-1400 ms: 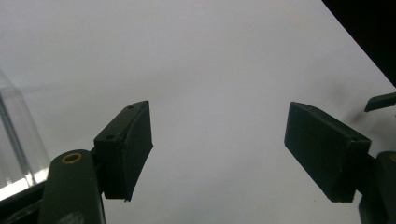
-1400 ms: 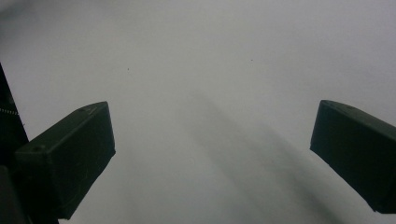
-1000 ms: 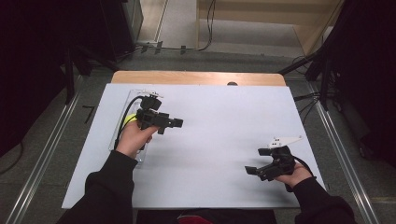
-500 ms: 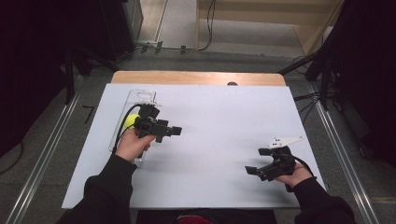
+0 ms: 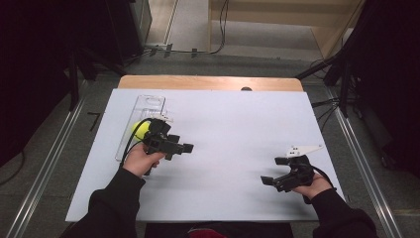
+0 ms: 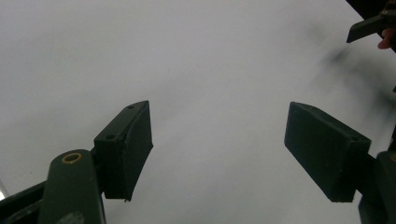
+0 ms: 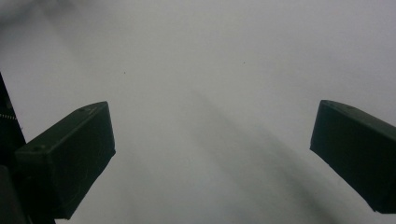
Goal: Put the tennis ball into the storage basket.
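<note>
A yellow ball (image 5: pixel 137 130) sits in a clear tray (image 5: pixel 148 106) near the table's (image 5: pixel 237 119) left edge, just behind the left claw (image 5: pixel 186 147). Both claws, left and right (image 5: pixel 268 181), stand apart, empty.

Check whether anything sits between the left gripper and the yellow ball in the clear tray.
Nothing visible lies between them. The yellow ball sits in the clear tray right behind the left gripper, whose empty open jaws point away from it, across the bare white table.
</note>
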Action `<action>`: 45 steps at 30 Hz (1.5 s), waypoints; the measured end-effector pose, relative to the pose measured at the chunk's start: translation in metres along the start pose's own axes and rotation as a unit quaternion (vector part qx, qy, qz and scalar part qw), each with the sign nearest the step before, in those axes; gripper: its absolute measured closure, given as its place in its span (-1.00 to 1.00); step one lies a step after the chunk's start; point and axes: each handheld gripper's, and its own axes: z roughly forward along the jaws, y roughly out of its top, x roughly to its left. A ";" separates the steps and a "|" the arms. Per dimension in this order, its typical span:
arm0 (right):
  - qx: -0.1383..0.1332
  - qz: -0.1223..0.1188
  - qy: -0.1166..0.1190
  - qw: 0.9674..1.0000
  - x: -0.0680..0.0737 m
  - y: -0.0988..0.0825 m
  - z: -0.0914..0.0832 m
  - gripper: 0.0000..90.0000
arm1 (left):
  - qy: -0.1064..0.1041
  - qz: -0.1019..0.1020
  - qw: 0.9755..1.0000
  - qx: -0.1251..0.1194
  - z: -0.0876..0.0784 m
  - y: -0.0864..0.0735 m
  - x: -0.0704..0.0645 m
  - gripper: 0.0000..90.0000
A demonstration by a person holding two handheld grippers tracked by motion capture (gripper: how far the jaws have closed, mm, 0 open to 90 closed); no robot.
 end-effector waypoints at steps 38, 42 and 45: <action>0.001 0.007 -0.005 1.000 -0.001 -0.002 -0.004 -1.00 | -0.020 0.057 0.998 0.005 -0.003 -0.049 -0.017 -0.53; 0.000 0.007 -0.007 1.000 -0.001 -0.002 -0.004 -1.00 | -0.023 0.062 0.998 0.010 -0.001 -0.053 -0.019 -0.53; -0.001 0.007 -0.008 1.000 -0.001 -0.002 -0.005 -1.00 | -0.027 0.062 0.998 0.011 -0.001 -0.055 -0.019 -0.53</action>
